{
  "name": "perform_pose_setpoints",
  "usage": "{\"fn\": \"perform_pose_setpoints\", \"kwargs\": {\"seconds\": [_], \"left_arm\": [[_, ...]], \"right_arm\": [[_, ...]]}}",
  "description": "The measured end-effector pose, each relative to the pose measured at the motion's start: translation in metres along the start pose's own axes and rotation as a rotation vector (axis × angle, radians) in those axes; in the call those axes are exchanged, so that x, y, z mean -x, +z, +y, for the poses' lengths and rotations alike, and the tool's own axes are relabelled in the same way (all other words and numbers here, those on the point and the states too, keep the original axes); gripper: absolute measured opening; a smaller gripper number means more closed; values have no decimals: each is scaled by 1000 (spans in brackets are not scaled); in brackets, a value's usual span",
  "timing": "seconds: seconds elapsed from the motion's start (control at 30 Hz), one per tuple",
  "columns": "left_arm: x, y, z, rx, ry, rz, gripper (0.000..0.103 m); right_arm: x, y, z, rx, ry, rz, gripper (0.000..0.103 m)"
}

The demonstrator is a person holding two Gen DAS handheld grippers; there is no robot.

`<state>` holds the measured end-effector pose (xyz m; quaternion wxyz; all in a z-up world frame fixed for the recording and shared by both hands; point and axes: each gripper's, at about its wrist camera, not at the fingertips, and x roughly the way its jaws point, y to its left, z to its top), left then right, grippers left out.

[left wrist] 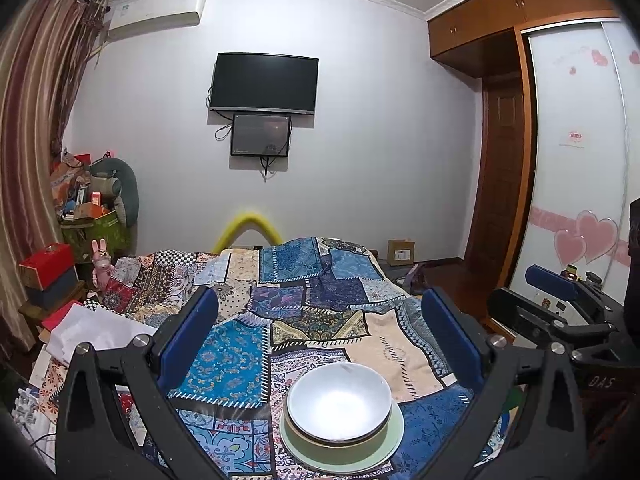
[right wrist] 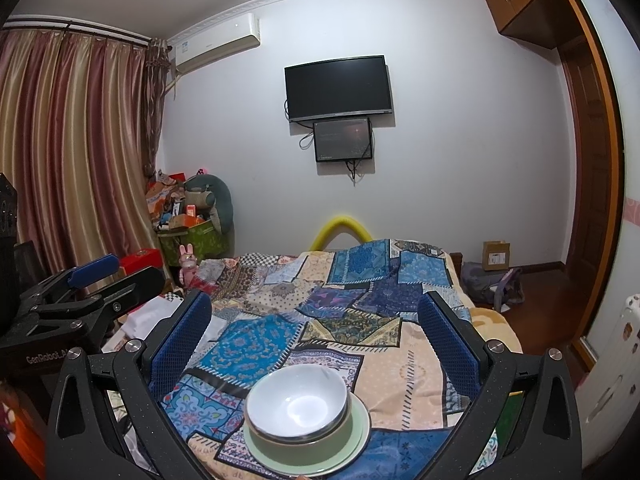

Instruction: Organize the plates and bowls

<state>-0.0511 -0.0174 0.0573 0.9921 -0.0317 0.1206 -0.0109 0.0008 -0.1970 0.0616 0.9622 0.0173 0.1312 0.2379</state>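
The soft bed (left wrist: pixel 384 344) could let the stack tip if I nudge it. A white bowl (left wrist: pixel 339 400) sits in what seems a green-sided bowl, on a pale green plate (left wrist: pixel 394 434), near the bed's close edge. My left hand-held gripper (left wrist: pixel 320 336) and right hand-held gripper (right wrist: pixel 316 336) both gape wide, empty.

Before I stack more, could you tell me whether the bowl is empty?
Empty: the bowl shows only bare white inside, upright on the plate.

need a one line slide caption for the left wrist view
Open left tongs hover over a white bowl stacked on a green plate on a patchwork bedspread.
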Motion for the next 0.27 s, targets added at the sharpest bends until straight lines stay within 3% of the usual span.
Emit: {"fn": "perform_pose_setpoints", "kwargs": {"seconds": [0.27], "left_arm": [[-2, -2, -1, -1, -6, -1, 103]], "right_arm": [[-2, -1, -2, 0, 2, 7, 103]]}}
